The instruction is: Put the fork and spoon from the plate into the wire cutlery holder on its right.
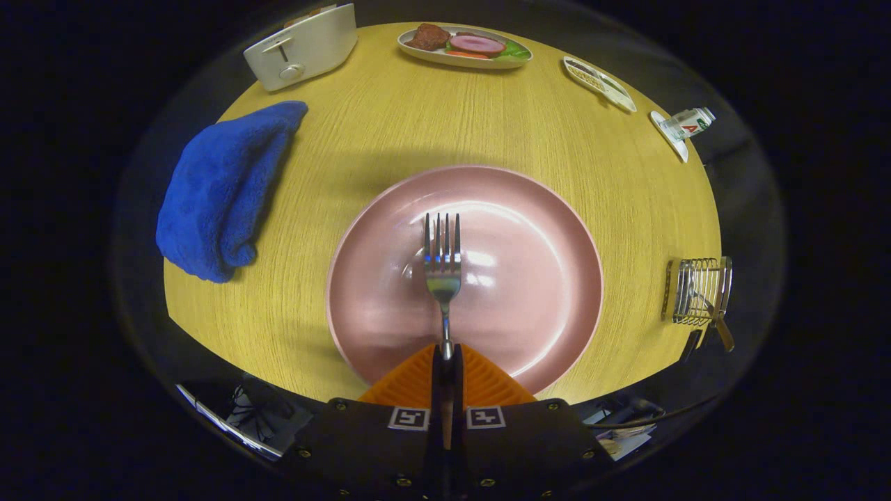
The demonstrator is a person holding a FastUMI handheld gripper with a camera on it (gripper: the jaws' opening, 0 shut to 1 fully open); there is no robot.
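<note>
My gripper is shut on the handle of a metal fork, whose tines point away from me over the pink plate. The fork looks lifted a little above the plate's middle. The plate sits on the round yellow wooden table, just ahead of my fingers. To the plate's right, near the table's edge, stands the wire cutlery holder with a utensil in it, its handle sticking out toward me; I cannot tell whether it is the spoon.
A blue towel lies left of the plate. At the far side stand a white toaster, a dish of food, a small white tray and a small bottle on a saucer.
</note>
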